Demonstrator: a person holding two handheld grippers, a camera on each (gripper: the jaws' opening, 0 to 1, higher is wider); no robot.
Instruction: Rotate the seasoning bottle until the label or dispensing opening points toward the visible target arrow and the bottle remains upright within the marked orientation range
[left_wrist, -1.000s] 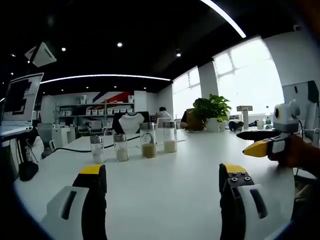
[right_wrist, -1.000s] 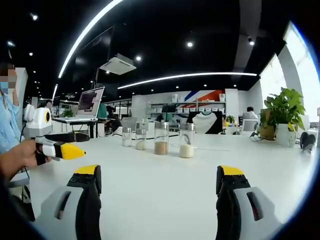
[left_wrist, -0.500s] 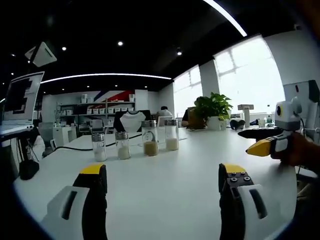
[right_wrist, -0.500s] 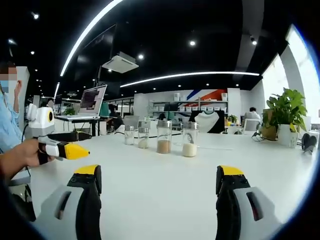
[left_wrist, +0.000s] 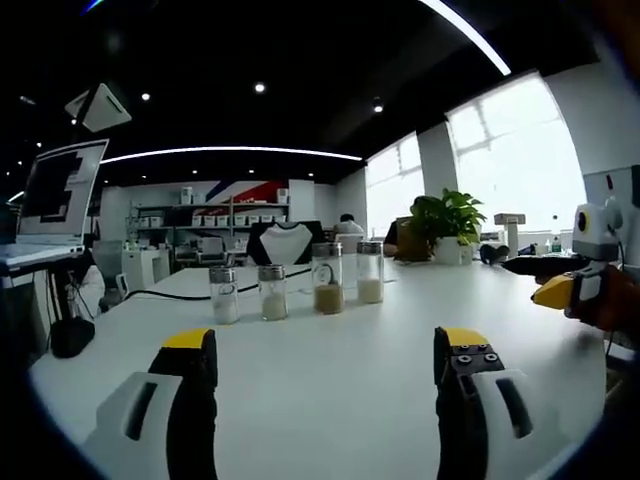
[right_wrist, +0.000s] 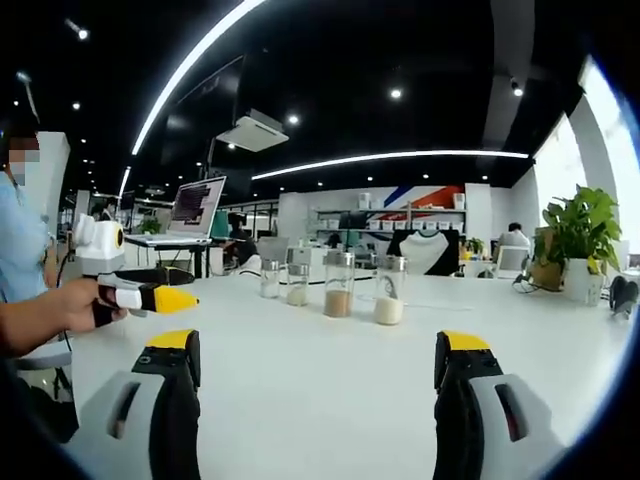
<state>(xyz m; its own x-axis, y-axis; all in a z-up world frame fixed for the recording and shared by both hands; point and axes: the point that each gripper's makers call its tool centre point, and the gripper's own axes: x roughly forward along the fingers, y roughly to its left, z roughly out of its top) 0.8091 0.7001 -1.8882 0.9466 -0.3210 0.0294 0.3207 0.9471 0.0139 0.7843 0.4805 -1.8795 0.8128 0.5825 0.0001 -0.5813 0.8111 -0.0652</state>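
- Rising from the bottom of the left gripper view, the left gripper (left_wrist: 325, 370) has its two yellow-tipped jaws spread wide with only bare tabletop between them; it holds nothing, a stance that I judge fits an approach not yet begun.
- Likewise at the bottom of the right gripper view, the right gripper (right_wrist: 326, 370) stands wide open and empty, its jaws framing the row of bottles ahead, as if lining up on them.
- Between the jaws and the bottles lies a broad stretch of white table (left_wrist: 330, 330), so both tools are well apart from anything they might grasp.
- At the right edge of the left gripper view the right gripper comes in from the side, held in a hand (left_wrist: 605, 305); at the left edge of the right gripper view the left gripper appears the same way, gripped by a hand (right_wrist: 60, 310). Both are held level above the table, pointing toward the bottles.
- Mid-frame in both views stand four seasoning bottles (left_wrist: 328, 278) in a close row, all upright with metal caps, two shorter and two taller, holding pale or tan contents. Which one is the task's bottle I cannot tell, and no target arrow or marked range can be made out at this distance.
- Farther off, a laptop (right_wrist: 198, 212) sits at the left of the right gripper view and a potted plant (left_wrist: 447, 225) at the right of the left gripper view.
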